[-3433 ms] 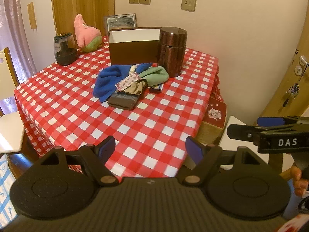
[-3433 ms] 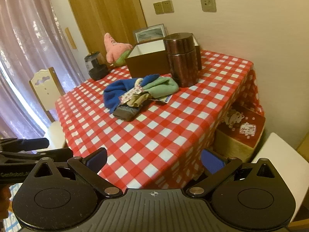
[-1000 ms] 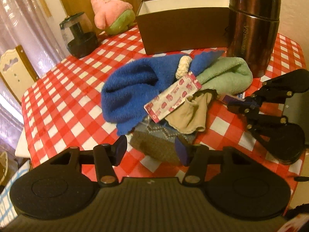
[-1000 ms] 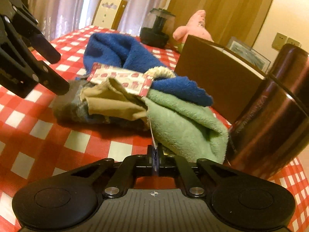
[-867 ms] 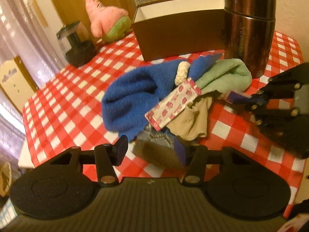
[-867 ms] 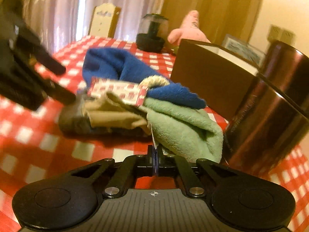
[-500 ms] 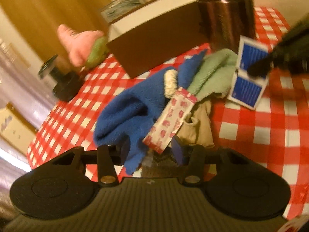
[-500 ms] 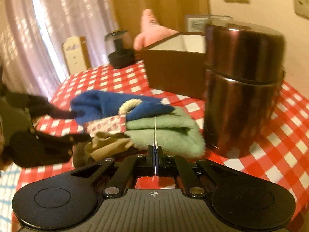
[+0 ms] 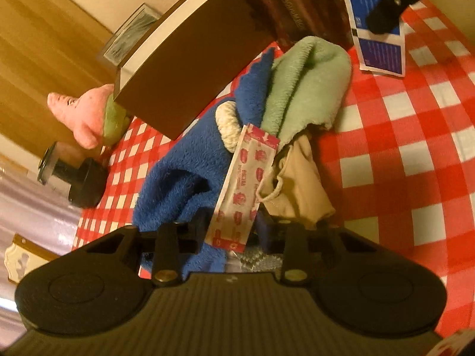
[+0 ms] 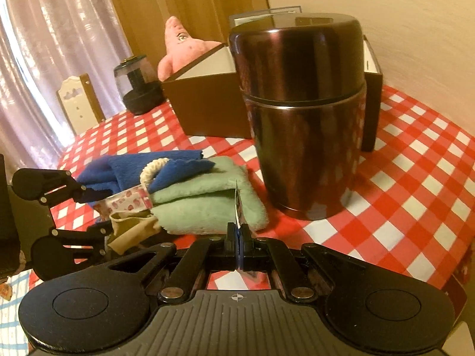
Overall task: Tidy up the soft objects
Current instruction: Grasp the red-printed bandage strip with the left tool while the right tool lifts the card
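soft objects lie in one heap on the tabletop (image 9: 415, 154), directly ahead of the left claw (image 9: 231, 225): a blue fleece cloth (image 9: 190, 178), a green towel (image 9: 305, 89), a beige fabric piece (image 9: 297, 184) and a cream knitted loop (image 9: 227, 124). a flat pink-printed strip packet (image 9: 246, 187) rests across the heap, its near end between the left claw's closing jaws; the pads do not appear to press on it yet. judged handling: the cloths are light, limp and likely to drape, so grip a fold or bunched edge; the packet is thin and may slip, so pinch it across its width. the right claw (image 10: 238, 234) is pressed together on a thin blue-and-white sachet (image 9: 377, 41), held up beyond the heap. behind stand a brown box (image 10: 207, 109) and a dark metal canister (image 10: 302, 118). print on sachet, packet and canister is too blurred to read.
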